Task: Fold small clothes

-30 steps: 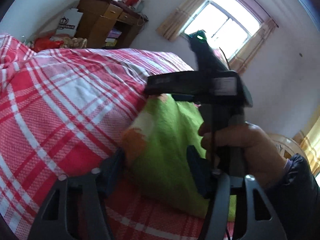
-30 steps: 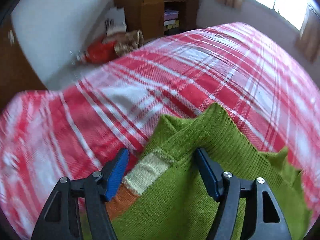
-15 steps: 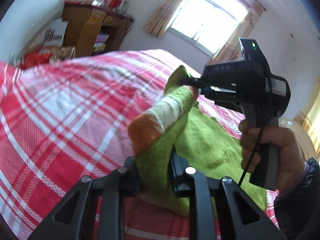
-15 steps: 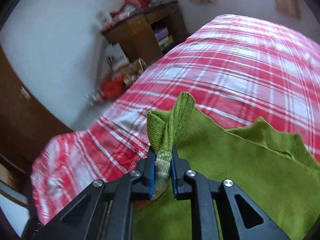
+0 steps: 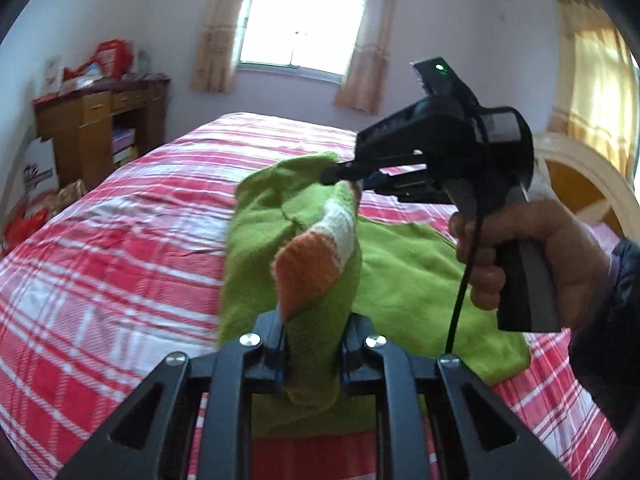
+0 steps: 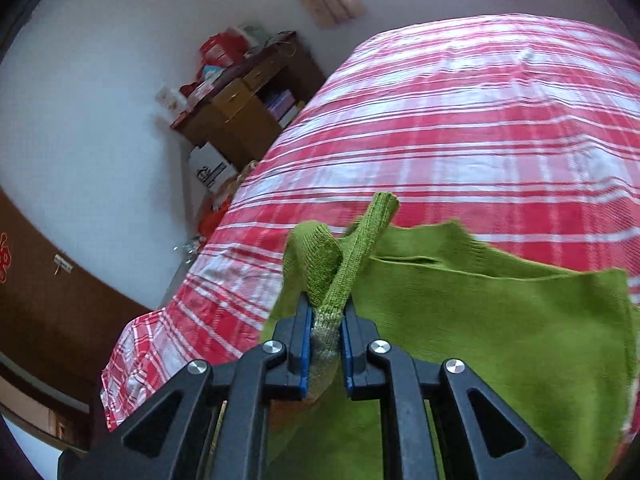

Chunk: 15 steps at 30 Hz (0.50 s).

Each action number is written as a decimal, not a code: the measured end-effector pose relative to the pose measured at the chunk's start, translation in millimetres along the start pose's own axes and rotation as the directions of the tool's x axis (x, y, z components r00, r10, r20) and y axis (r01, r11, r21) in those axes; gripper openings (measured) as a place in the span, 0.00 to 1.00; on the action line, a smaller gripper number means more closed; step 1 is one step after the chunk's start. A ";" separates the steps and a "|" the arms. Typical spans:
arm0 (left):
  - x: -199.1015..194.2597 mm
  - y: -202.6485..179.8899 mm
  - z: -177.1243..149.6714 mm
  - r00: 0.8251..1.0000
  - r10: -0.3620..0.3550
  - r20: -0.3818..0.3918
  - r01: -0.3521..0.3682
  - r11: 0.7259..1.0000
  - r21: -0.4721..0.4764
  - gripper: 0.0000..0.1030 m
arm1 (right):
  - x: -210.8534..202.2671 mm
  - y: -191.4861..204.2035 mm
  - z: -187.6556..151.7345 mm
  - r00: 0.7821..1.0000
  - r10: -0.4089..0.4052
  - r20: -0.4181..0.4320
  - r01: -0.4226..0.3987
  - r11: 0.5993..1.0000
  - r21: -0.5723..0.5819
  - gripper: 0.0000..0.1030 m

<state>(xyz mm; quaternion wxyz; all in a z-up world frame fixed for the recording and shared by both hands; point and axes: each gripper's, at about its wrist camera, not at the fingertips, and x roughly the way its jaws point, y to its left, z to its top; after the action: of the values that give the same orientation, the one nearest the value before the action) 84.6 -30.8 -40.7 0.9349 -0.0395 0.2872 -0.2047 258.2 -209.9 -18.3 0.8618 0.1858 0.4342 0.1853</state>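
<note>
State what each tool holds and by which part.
Both hold the green sweater: the left tool pinches its orange-and-white striped edge, the right tool a bunched fold of the same edge.

Daylight from blown-out window (image 5: 304,32); fisheye-warped edges, slight blur.

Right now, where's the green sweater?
The green sweater lies on the red plaid bed, its striped edge lifted and pinched by both the left gripper and the right gripper.
</note>
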 end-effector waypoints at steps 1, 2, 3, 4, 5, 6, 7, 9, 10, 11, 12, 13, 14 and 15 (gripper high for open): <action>1.5 -7.8 -0.2 1.000 -0.009 -0.002 0.009 1.000 0.020 0.18 | -3.3 -5.3 -0.7 1.000 -0.008 0.002 0.008 1.000 0.001 0.11; 3.5 -13.3 0.9 1.000 -0.013 -0.003 0.013 0.999 0.035 0.18 | -7.7 -12.6 -2.1 1.000 -0.019 0.004 0.019 1.000 0.004 0.11; 6.0 -18.6 2.0 1.000 -0.017 -0.004 0.017 0.998 0.052 0.18 | -10.9 -18.0 -2.7 1.000 -0.025 0.006 0.025 1.000 0.007 0.11; 7.8 -24.2 3.0 1.000 -0.022 -0.003 0.022 0.997 0.070 0.17 | -14.8 -23.8 -3.3 1.000 -0.029 0.008 0.029 1.000 0.010 0.11; 9.3 -32.0 3.9 0.999 -0.032 -0.004 0.032 0.996 0.087 0.17 | -20.6 -31.9 -4.0 0.999 -0.036 0.014 0.036 0.999 0.017 0.11; 9.5 -38.9 3.9 0.999 -0.042 -0.007 0.042 0.994 0.099 0.17 | -25.1 -37.4 -4.1 0.999 -0.041 0.018 0.041 0.999 0.021 0.11; 11.0 -45.7 4.2 0.999 -0.053 -0.011 0.054 0.992 0.114 0.17 | -31.0 -44.0 -4.7 0.998 -0.049 0.025 0.049 0.999 0.025 0.11; 15.8 -60.4 3.8 0.997 -0.074 -0.021 0.077 0.985 0.154 0.17 | -40.7 -55.2 -5.6 0.997 -0.064 0.034 0.063 0.998 0.030 0.11; 18.8 -67.2 3.3 0.996 -0.089 -0.030 0.092 0.982 0.167 0.17 | -45.9 -62.2 -6.5 0.997 -0.068 0.039 0.067 0.997 0.036 0.11; 20.5 -74.7 2.9 0.994 -0.099 -0.036 0.104 0.979 0.173 0.17 | -51.6 -70.5 -7.5 0.996 -0.076 0.045 0.074 0.996 0.044 0.11; 23.1 -80.9 2.4 0.993 -0.111 -0.044 0.117 0.977 0.180 0.17 | -55.5 -77.3 -8.7 0.995 -0.081 0.049 0.078 0.996 0.051 0.11; 25.3 -86.6 2.0 0.992 -0.118 -0.050 0.125 0.974 0.186 0.17 | -60.0 -84.6 -9.7 0.995 -0.085 0.054 0.082 0.995 0.060 0.11; 27.9 -93.3 1.7 0.991 -0.125 -0.056 0.133 0.972 0.194 0.17 | -66.1 -94.2 -11.0 0.994 -0.091 0.060 0.086 0.994 0.073 0.11; 30.7 -99.5 1.7 0.989 -0.132 -0.063 0.142 0.970 0.200 0.17 | -69.6 -100.4 -11.9 0.993 -0.097 0.063 0.092 0.993 0.080 0.11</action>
<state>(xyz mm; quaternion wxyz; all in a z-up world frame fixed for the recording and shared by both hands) 72.7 -134.2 -36.2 0.9104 0.0416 0.2841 -0.2979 225.7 -328.1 -25.9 0.8758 0.2042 0.4203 0.1212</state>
